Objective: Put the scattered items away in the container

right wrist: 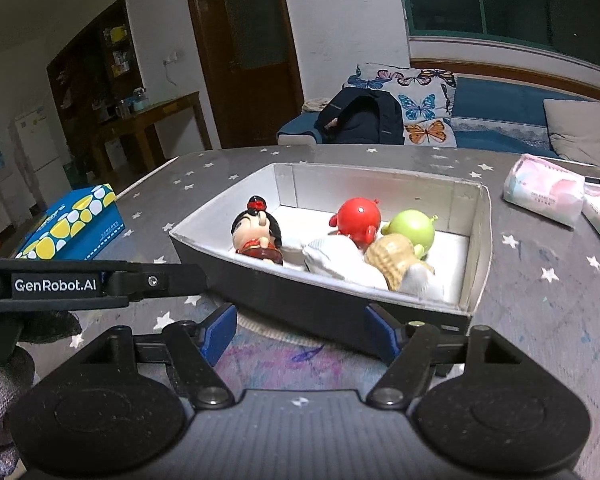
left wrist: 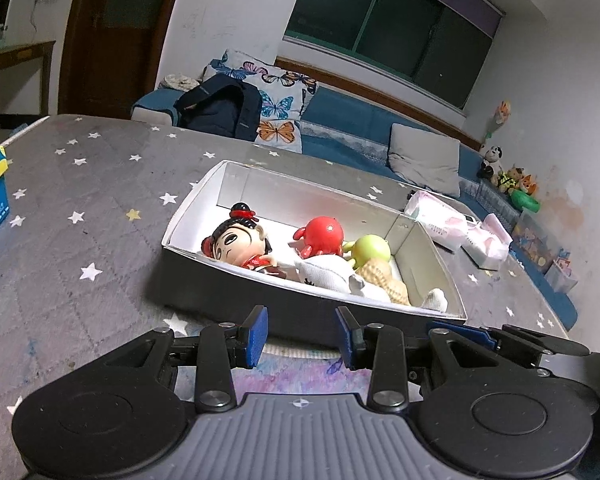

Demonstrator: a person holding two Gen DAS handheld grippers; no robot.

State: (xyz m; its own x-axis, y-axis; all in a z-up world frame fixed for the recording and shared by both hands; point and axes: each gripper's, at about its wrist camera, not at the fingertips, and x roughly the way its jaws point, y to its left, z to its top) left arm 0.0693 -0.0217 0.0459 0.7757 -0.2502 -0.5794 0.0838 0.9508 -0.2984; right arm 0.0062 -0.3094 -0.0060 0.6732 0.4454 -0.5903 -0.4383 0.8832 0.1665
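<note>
Both your left tongs [left wrist: 302, 330] and right tongs [right wrist: 302, 334] stand spread and empty just short of the box [right wrist: 300, 304]; doll [right wrist: 258, 232] and toys lie inside, its long axis crosswise ahead.

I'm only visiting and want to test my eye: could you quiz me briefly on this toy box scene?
1. True or false: the red toy lies outside the box.
2. Which toy in the box lies nearest the blue tissue box? A) the doll B) the green toy
3. What do the left gripper and the right gripper hold?

Key: 1 false, it lies inside. 2 A. 3 nothing; both are open and empty.
</note>
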